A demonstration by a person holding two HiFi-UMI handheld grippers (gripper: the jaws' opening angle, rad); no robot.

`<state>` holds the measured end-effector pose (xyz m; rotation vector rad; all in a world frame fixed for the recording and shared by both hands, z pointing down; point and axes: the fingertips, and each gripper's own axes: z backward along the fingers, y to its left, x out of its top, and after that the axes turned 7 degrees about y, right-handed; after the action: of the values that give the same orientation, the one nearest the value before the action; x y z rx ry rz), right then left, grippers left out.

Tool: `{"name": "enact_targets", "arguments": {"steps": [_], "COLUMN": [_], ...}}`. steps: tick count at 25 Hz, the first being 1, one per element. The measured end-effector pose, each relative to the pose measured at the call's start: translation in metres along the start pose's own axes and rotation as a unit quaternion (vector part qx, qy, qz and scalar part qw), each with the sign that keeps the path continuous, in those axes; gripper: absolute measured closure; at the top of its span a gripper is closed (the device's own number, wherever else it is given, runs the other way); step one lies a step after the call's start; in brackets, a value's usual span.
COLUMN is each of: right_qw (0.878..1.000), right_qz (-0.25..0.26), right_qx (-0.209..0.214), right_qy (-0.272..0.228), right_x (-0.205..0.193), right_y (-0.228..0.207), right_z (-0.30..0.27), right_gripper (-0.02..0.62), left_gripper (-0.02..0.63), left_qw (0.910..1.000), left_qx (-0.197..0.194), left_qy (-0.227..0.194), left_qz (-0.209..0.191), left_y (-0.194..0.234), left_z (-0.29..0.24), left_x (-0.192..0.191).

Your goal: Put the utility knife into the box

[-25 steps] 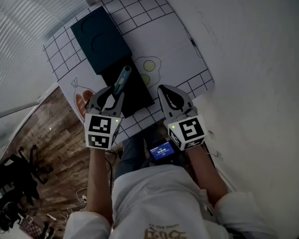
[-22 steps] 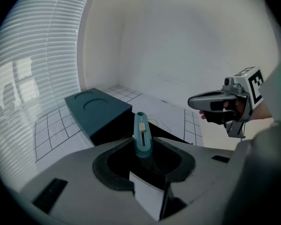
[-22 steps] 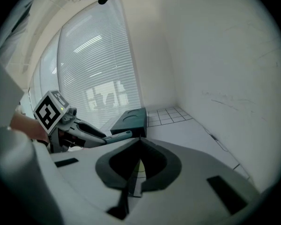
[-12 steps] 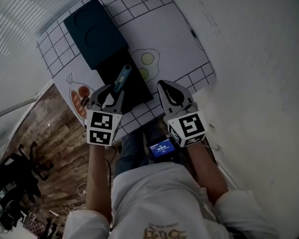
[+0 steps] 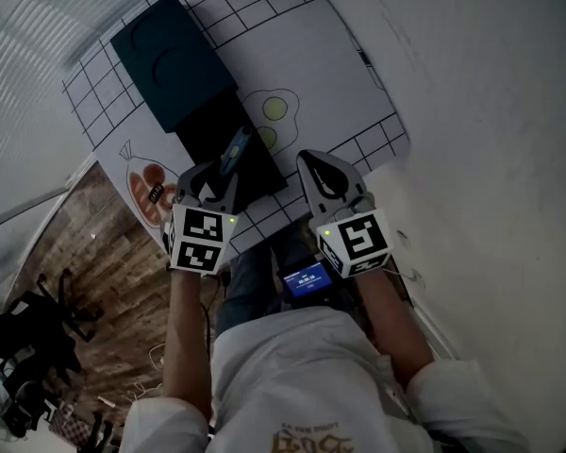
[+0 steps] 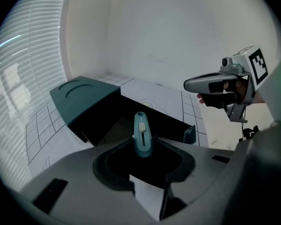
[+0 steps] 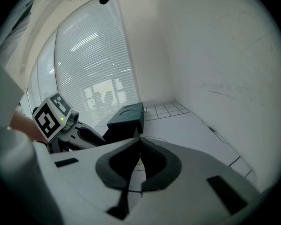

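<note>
Left gripper (image 6: 143, 148), jaws closed on the teal utility knife (image 6: 142, 131), which stands upright between them (pale slider facing the camera). Behind it is the open dark box (image 6: 171, 123) with its teal lid (image 6: 84, 97) at left, on a white gridded mat (image 6: 35, 125). The right gripper (image 6: 191, 85) is at upper right, window blinds (image 6: 18, 74) at far left.

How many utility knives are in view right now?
1. The utility knife is clamped in the left gripper, sticking out over the open black box. Part of the box's inside is hidden, so another could lie there unseen.
</note>
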<state>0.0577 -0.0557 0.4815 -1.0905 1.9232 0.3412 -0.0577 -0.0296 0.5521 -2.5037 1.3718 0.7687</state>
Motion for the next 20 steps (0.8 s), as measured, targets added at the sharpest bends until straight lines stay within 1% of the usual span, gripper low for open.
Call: {"name": "enact_targets", "arguments": {"steps": [8,13,17,20], "right_qw": [1.000,1.000,1.000,1.000], "right_qz": [0.002,0.002,0.003,0.005], "right_qx": [-0.002,-0.001,-0.006,-0.004], "right_qy": [0.003,0.003,0.004,0.005], "right_x": [-0.0033,-0.0042,-0.0051,-0.0044], "right_y": [-0.0026,-0.0046,-0.0067,-0.0043], "right_z": [-0.0014,0.0000,-0.0012,-0.0017], "right_gripper": [0.588,0.588,0.589,0.589], "left_gripper": [0.479,0.479,0.477,0.477], "left_qw": [0.9991,0.9987,0.9988,0.9984], "left_qx": [0.012,0.012,0.004,0.000], "left_qy": [0.036,0.045,0.045,0.052], "left_qz": [-0.017,-0.020,-0.017,-0.023], "left_y": [0.0007,-0.0011,-0.0008,-0.0022], "left_z": [-0.0089,-0.0105,-0.0114,-0.0118], "left_x": [-0.0092,-0.0093,-0.0084,-0.0102]}}
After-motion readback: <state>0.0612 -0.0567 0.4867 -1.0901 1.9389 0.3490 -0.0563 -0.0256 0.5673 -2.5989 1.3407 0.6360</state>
